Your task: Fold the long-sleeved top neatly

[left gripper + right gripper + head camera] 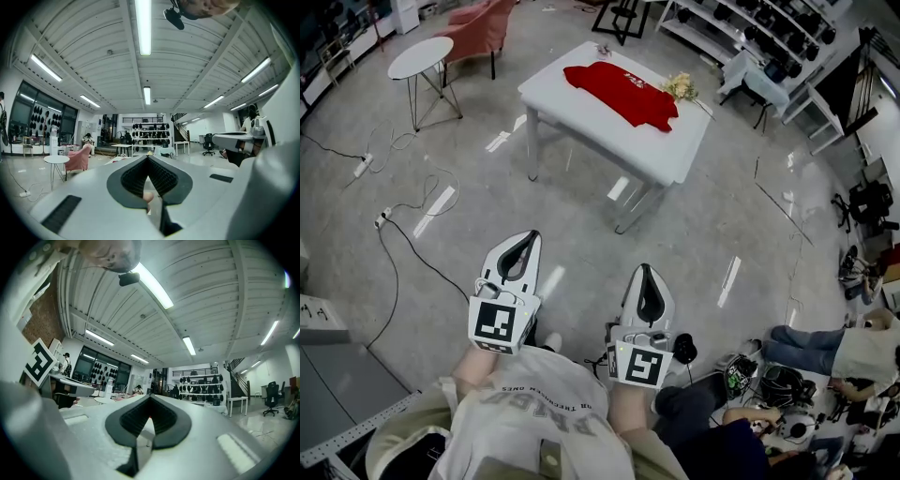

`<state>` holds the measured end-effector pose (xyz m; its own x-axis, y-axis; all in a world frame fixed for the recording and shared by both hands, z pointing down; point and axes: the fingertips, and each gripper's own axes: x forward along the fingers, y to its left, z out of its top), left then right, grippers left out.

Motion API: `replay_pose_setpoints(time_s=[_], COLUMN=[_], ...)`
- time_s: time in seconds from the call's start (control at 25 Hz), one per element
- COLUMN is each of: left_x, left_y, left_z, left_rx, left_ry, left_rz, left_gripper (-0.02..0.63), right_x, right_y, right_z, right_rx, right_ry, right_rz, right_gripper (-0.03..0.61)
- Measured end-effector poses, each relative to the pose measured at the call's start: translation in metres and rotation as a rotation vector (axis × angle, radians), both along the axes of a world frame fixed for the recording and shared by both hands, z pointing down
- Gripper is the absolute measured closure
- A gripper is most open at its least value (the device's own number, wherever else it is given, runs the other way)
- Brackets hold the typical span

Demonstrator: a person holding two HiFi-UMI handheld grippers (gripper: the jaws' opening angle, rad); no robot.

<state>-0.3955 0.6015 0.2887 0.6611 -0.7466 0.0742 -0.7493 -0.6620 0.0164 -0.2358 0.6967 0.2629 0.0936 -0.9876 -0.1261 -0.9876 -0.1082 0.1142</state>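
Note:
A red long-sleeved top (622, 93) lies spread on a white table (652, 153) far ahead of me across the floor. My left gripper (525, 238) and right gripper (645, 271) are held side by side close to my body, well short of the table. Both are shut with nothing between the jaws. In the left gripper view the left gripper (148, 158) points level across the room with its tips together. The right gripper (149, 398) in its own view is tilted slightly upward, tips also together.
A small bunch of flowers (680, 87) lies on the table beside the top. A round side table (421, 57) and a pink armchair (483, 25) stand at the far left. Cables (398, 225) run over the floor at left. A person (839, 352) sits at right among equipment.

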Motion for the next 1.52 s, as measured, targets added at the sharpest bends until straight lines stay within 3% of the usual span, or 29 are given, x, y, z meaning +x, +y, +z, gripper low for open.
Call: replay_pose_setpoints(time_s=[0.24, 0.44, 0.48, 0.52, 0.56, 0.6, 0.64, 0.72, 1.24, 1.52], left_x=[-0.001, -0.003, -0.001, 0.001, 0.003, 0.005, 0.006, 0.006, 0.007, 0.038], left_y=[-0.041, -0.094, -0.105, -0.115, -0.126, -0.136, -0.146, -0.164, -0.249, -0.283], left_z=[0.003, 0.004, 0.004, 0.005, 0.006, 0.008, 0.009, 0.011, 0.030, 0.047], left_rx=[0.001, 0.017, 0.012, 0.001, -0.012, -0.022, -0.029, -0.036, -0.098, -0.116], left_ry=[-0.022, -0.063, -0.067, -0.069, -0.070, -0.073, -0.077, -0.088, -0.076, -0.088], left_rz=[0.028, 0.079, 0.105, 0.134, 0.163, 0.189, 0.211, 0.246, 0.235, 0.188], left_gripper=[0.601, 0.598, 0.596, 0.551, 0.473, 0.411, 0.366, 0.320, 0.301, 0.301], right_x=[0.003, 0.003, 0.003, 0.002, 0.001, -0.001, -0.002, -0.005, 0.007, 0.050], right_y=[-0.032, -0.073, -0.083, -0.093, -0.103, -0.113, -0.123, -0.141, -0.225, -0.267], right_z=[0.004, 0.001, 0.001, 0.001, 0.001, 0.002, 0.003, 0.007, 0.022, 0.037], right_rx=[-0.009, 0.048, 0.051, 0.050, 0.045, 0.038, 0.029, 0.008, -0.074, -0.077], right_ry=[-0.027, -0.159, -0.182, -0.194, -0.195, -0.189, -0.179, -0.164, -0.131, -0.136], right_rz=[0.035, -0.015, -0.032, -0.045, -0.056, -0.064, -0.068, -0.069, -0.067, -0.086], right_gripper=[0.578, 0.573, 0.507, 0.447, 0.352, 0.296, 0.291, 0.224, 0.224, 0.224])
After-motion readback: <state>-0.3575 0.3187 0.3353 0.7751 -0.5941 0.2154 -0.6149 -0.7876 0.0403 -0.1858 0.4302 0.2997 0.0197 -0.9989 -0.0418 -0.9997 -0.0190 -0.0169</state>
